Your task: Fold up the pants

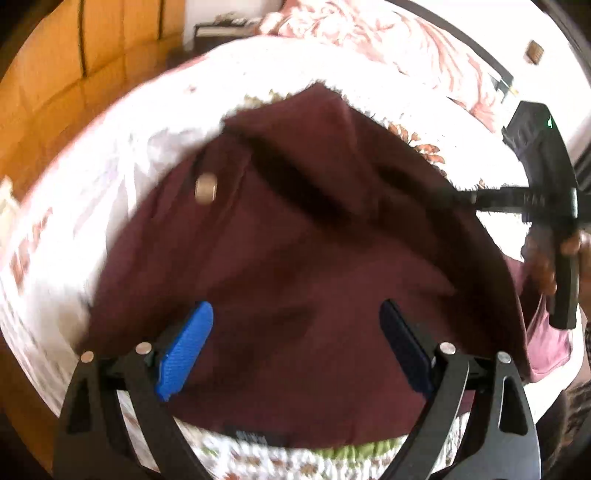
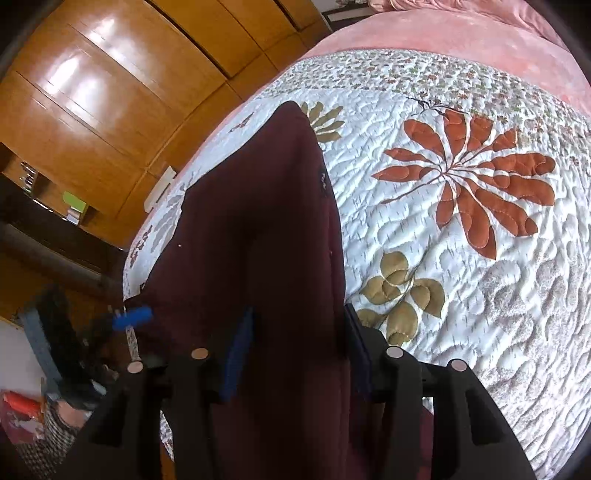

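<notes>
The maroon pants lie along the left edge of the quilted bed, their far tip short of the pink blanket. The right gripper is half closed, pads clamping a thick fold of them. The left gripper hangs wide open over the cloth, holding nothing. Bare quilt spreads right of the pants.
</notes>
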A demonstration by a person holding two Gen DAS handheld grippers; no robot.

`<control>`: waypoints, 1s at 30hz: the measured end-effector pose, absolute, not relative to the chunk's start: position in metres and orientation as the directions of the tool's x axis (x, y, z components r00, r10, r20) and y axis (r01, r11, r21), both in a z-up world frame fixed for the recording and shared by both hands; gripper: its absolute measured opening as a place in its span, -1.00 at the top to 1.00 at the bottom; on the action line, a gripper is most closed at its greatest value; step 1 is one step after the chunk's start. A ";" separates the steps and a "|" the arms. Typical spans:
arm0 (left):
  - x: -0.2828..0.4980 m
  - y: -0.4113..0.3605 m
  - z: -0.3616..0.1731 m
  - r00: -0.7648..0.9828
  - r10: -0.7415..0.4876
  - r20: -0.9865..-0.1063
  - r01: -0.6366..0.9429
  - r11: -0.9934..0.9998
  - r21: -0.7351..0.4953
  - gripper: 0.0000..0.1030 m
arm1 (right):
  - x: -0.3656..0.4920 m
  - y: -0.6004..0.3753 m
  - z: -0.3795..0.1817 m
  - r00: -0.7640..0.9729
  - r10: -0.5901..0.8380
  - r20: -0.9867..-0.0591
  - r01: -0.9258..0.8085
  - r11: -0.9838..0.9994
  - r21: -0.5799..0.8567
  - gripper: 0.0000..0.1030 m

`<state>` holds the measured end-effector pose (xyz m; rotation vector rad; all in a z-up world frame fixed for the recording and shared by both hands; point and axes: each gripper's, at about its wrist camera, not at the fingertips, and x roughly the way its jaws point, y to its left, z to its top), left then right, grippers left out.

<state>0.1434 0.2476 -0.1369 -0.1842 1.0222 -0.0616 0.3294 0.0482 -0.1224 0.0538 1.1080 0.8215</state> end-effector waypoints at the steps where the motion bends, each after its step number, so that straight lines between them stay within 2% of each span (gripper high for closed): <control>1: 0.152 0.247 -0.131 0.525 -0.123 -0.842 -0.018 0.988 -0.155 -0.76 | 0.329 0.046 -0.121 0.196 0.613 -0.765 -0.561 0.710 0.425 0.16; 4: 0.170 0.246 -0.118 0.542 -0.116 -0.833 0.019 0.992 -0.126 -0.76 | 0.322 0.047 -0.112 0.217 0.625 -0.749 -0.610 0.686 0.396 0.65; 7: 0.179 0.249 -0.103 0.561 -0.135 -0.817 0.056 0.990 -0.126 -0.76 | 0.309 0.055 -0.098 0.251 0.630 -0.735 -0.673 0.659 0.335 0.69; 9: 0.182 0.254 -0.093 0.554 -0.173 -0.815 0.055 0.984 -0.171 -0.75 | 0.289 0.069 -0.086 0.281 0.631 -0.723 -0.740 0.622 0.256 0.72; 13: 0.170 0.277 -0.080 0.539 -0.387 -0.748 0.015 0.892 -0.451 -0.76 | 0.243 0.096 -0.079 0.330 0.610 -0.720 -0.826 0.556 0.092 0.72; 15: 0.167 0.285 -0.080 0.529 -0.420 -0.737 -0.035 0.857 -0.513 -0.76 | 0.210 0.111 -0.085 0.366 0.589 -0.721 -0.862 0.507 -0.023 0.72; 19: 0.168 0.279 -0.083 0.487 -0.373 -0.790 -0.068 0.885 -0.460 -0.76 | 0.163 0.128 -0.105 0.443 0.536 -0.719 -0.872 0.444 -0.207 0.72; 23: 0.166 0.264 -0.079 0.450 -0.302 -0.840 -0.061 0.928 -0.367 -0.78 | 0.145 0.133 -0.123 0.446 0.524 -0.726 -0.872 0.439 -0.218 0.72; 25: 0.169 0.259 -0.085 0.430 -0.234 -0.872 -0.100 0.947 -0.304 -0.78 | 0.145 0.130 -0.126 0.417 0.538 -0.732 -0.877 0.449 -0.170 0.72; 26: 0.170 0.258 -0.088 0.427 -0.228 -0.875 -0.110 0.947 -0.301 -0.78 | 0.143 0.128 -0.124 0.409 0.546 -0.731 -0.879 0.451 -0.155 0.72; 28: 0.168 0.261 -0.097 0.425 -0.285 -0.859 -0.129 0.921 -0.369 -0.78 | 0.141 0.124 -0.126 0.346 0.574 -0.742 -0.899 0.428 -0.088 0.73; 30: 0.168 0.262 -0.104 0.427 -0.329 -0.843 -0.144 0.895 -0.422 -0.78 | 0.133 0.122 -0.131 0.347 0.566 -0.748 -0.903 0.417 -0.103 0.73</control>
